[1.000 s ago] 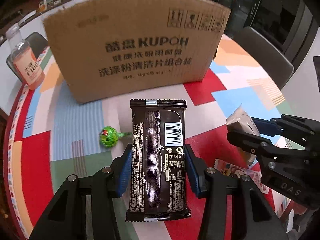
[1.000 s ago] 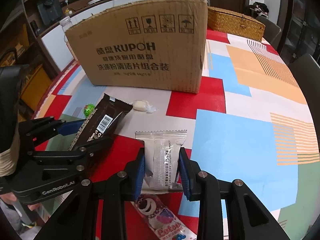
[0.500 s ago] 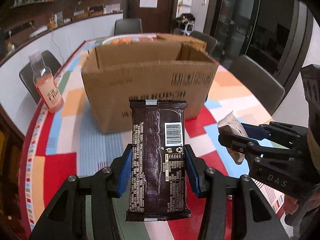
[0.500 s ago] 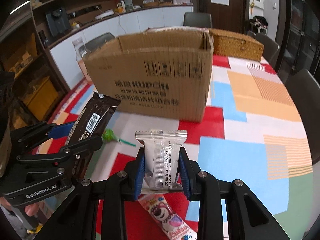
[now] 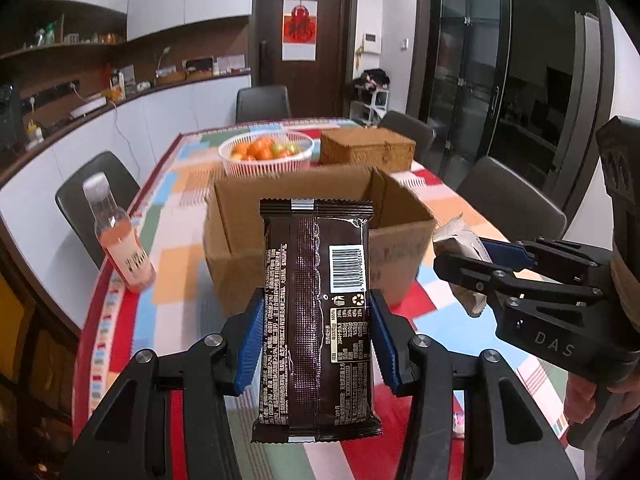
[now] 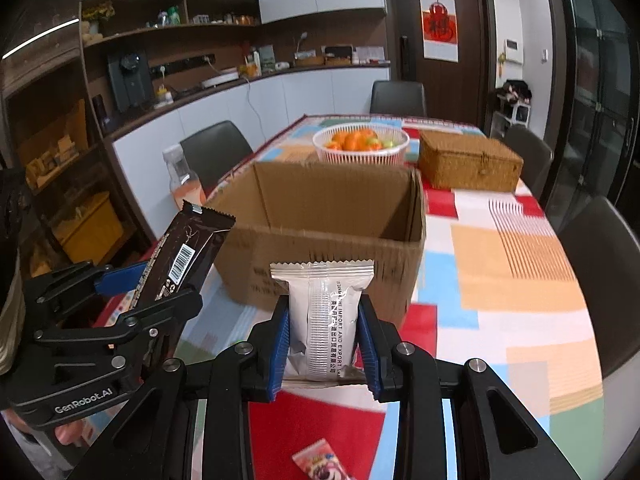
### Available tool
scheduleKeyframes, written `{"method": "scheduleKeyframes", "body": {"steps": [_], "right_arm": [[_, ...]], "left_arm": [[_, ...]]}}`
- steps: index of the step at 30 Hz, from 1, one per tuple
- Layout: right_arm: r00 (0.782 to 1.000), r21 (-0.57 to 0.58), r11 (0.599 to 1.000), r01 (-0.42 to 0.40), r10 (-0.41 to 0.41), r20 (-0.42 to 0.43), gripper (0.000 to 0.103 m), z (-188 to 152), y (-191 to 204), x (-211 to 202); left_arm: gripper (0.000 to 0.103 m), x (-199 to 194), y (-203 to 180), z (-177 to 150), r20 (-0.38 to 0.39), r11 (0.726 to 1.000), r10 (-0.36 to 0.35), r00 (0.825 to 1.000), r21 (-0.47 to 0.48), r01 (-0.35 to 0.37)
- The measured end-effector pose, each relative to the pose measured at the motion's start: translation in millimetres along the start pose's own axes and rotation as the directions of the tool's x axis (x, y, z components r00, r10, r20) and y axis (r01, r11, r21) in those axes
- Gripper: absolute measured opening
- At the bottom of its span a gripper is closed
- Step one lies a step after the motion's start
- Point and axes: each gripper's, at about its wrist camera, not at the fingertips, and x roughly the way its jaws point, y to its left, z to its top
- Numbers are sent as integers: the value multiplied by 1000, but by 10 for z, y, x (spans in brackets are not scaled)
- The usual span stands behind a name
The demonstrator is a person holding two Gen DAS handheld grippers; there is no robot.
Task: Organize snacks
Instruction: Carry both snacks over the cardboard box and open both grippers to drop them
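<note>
A dining room with white cabinets and a dark door lies beyond a long table (image 5: 168, 216) under a bright patchwork cloth. From the left wrist view, the open cardboard box (image 5: 316, 240) stands in the middle of it, with a pink drink bottle (image 5: 120, 240) to its left and a fruit basket (image 5: 266, 154) and wicker case (image 5: 366, 148) behind. The left gripper (image 5: 318, 336) is clamped on a dark chocolate bar (image 5: 316, 316), blue pads pressing both long edges, the bar pointing forward and held in the air short of the box's near wall. At right, the right gripper (image 5: 464, 258) pinches a pale wrapper.

From the right wrist view the same box (image 6: 328, 240) fills the middle ground, its inside bare as far as can be seen. The right gripper (image 6: 322, 340) grips a silver snack packet (image 6: 322, 320) by its sides, held level and aimed at the box's near wall. The left one (image 6: 152, 284) sits beside it at left, tilting the bar (image 6: 188, 252) up toward the rim. A pink candy wrapper (image 6: 320, 462) lies on the cloth below.

The step looks like carrying both snacks to the box — best done by bringing each fully over the rim before releasing, one at a time, so the grippers do not collide.
</note>
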Motion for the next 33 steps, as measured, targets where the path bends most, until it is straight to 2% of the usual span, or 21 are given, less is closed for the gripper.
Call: {"method": "scheduleKeyframes", "body": {"steps": [13,20,26,33], "right_arm": [[997,-23,1000,-10,12,74,33,568,36,157],[998,-38,999,-4,6,57,33,843,-17,373],[1000,-11,1000,18,-18,24,33,1033,-126,642],[998,-10,1000,24,-24,-54,33,1071,-197,968]], "left_arm": [[48,90,224,536,66,999,44,997,1,-44],[48,310,368,788,60,999,44,997,-12,-43],[48,679,518,970,-5,998,40,999,-47,-40],[48,1138,597,993,-100,998,38,994,-55,-43]]}}
